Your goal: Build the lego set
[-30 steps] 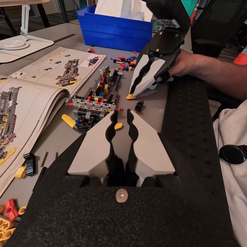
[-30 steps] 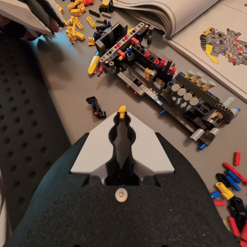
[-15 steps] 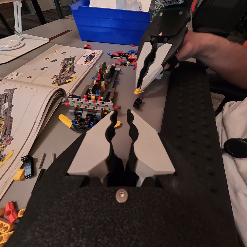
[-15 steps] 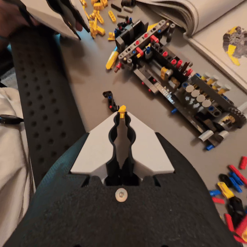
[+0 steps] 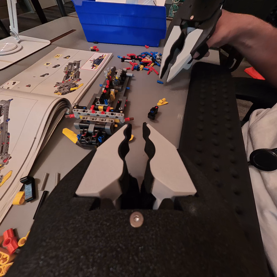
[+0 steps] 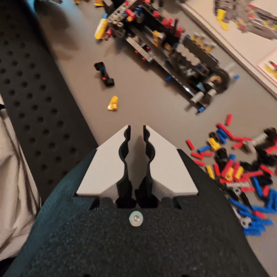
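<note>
A long grey and black lego chassis (image 5: pixel 104 107) lies on the grey table; it is blurred in the right wrist view (image 6: pixel 164 48). A small yellow piece (image 5: pixel 162 102) lies loose on the table beside a small black assembly (image 5: pixel 152 112). Both show in the right wrist view, the yellow piece (image 6: pixel 113 103) ahead of my fingertips and the black assembly (image 6: pixel 104 74) beyond it. My left gripper (image 5: pixel 136 124) is open and empty, just right of the chassis's near end. My right gripper (image 6: pixel 136 126) is open and empty; it also shows in the left wrist view (image 5: pixel 164 79), above a lone blue pin.
An open instruction book (image 5: pixel 37 97) lies to the left. A blue bin (image 5: pixel 122 22) stands at the back. A pile of red, blue and black pins (image 5: pixel 143 61) (image 6: pixel 239 172) lies near my right gripper. A black perforated mat (image 5: pixel 209 134) runs along the right. Loose yellow and red parts (image 5: pixel 9 242) lie near left. Tip to tip, the grippers are about 20 cm apart. The yellow piece (image 6: pixel 113 103) is about 5 cm from my right fingertips and 12 cm from my left. My left wrist view (image 5: pixel 162 100) looks at it from another angle.
My right gripper has opened and let go of the yellow piece, which now lies on the table. It has drawn back toward the pin pile. My left gripper has barely moved.
</note>
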Motion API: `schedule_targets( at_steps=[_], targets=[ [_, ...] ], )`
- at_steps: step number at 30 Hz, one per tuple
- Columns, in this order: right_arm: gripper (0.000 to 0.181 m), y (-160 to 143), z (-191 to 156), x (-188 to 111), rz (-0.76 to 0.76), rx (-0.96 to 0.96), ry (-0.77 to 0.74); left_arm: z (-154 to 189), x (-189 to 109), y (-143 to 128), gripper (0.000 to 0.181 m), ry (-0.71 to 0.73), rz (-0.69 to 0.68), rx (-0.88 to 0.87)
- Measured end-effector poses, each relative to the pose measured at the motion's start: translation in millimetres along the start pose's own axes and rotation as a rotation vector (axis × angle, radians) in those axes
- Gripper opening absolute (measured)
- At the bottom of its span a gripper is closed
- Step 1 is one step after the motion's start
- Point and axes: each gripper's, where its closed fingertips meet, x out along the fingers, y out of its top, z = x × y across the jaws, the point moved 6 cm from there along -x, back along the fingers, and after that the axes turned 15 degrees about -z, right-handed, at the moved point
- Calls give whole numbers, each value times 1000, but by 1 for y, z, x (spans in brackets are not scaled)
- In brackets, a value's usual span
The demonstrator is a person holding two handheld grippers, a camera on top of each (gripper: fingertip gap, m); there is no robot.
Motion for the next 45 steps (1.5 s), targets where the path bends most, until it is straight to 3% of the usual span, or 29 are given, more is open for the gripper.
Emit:
schedule_targets(
  at_steps=[5,11,19,22,28,31,35,37,40,45],
  targets=[
    [21,11,-18,5,81,8,67,3,3,1,13,-14,-13,13],
    [13,30,-32,31,26,-53,71,3,4,-1,13,-3,-25,19],
    [7,38,-36,39,-18,-107,110,2,2,0,13,-10,-15,9],
    [7,55,-37,35,90,-53,179,3,2,0,14,-12,-11,15],
    [7,108,-27,16,443,124,194,6,1,4,15,-17,14,15],
    [7,115,-29,14,521,76,175,4,0,4,15,-11,21,2],
    [7,124,-47,12,607,-127,-7,0,-9,14,14,-46,116,-73],
    [7,128,-62,10,651,-310,-192,-4,-15,19,4,-88,183,-146],
    [6,130,-75,12,659,-501,-452,-10,-23,24,6,-165,272,-242],
    [6,132,-93,12,690,-608,-527,-10,-23,23,15,-264,289,-298]
  ],
)
